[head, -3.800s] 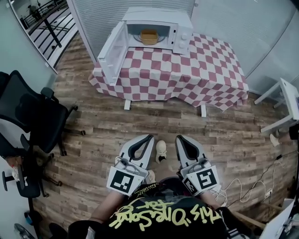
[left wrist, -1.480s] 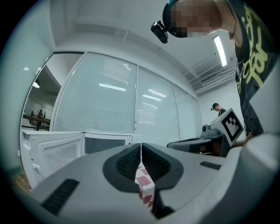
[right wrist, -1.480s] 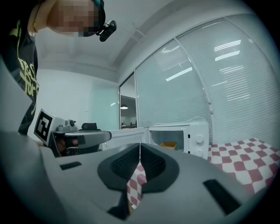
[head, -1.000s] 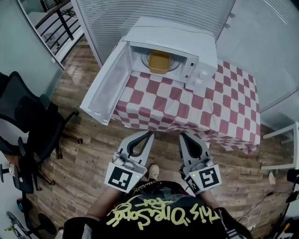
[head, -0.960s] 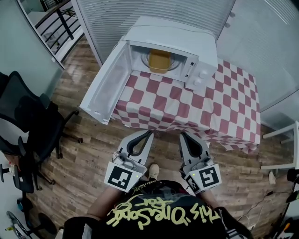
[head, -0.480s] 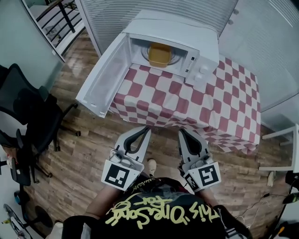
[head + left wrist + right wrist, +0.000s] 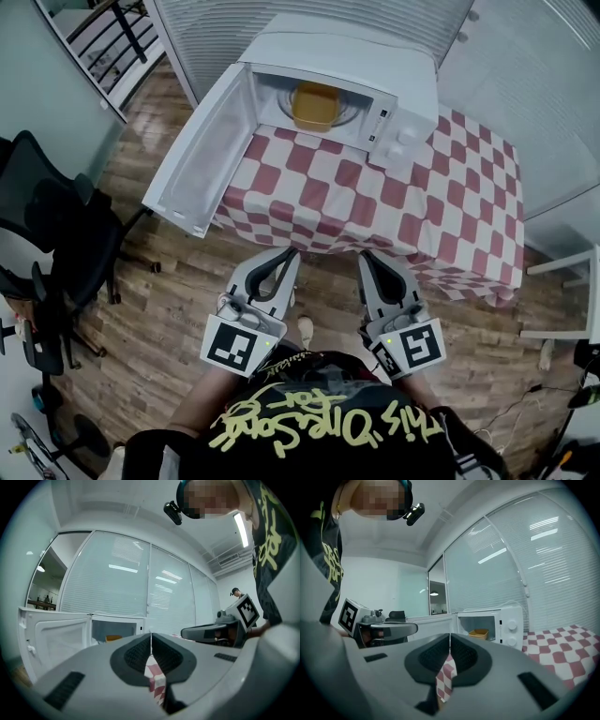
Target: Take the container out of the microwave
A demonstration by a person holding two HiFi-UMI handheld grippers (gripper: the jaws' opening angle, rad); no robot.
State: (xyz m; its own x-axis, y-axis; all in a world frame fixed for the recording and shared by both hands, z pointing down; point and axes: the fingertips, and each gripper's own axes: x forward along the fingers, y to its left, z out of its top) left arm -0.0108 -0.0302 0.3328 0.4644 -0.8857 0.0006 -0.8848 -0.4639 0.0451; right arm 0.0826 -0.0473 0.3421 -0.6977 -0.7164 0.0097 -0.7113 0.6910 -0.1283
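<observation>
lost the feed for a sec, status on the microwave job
Left hand-held gripper and right hand-held gripper both shut, empty, short of the microwave. Container inside, door open. Nothing in the way.

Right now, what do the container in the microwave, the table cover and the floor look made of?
Container: probably plastic, smooth yellow-orange walls. Table cover: cloth or vinyl, red-and-white checks hanging over the edge. Floor: wood or laminate, grained brown planks with some sheen.
</observation>
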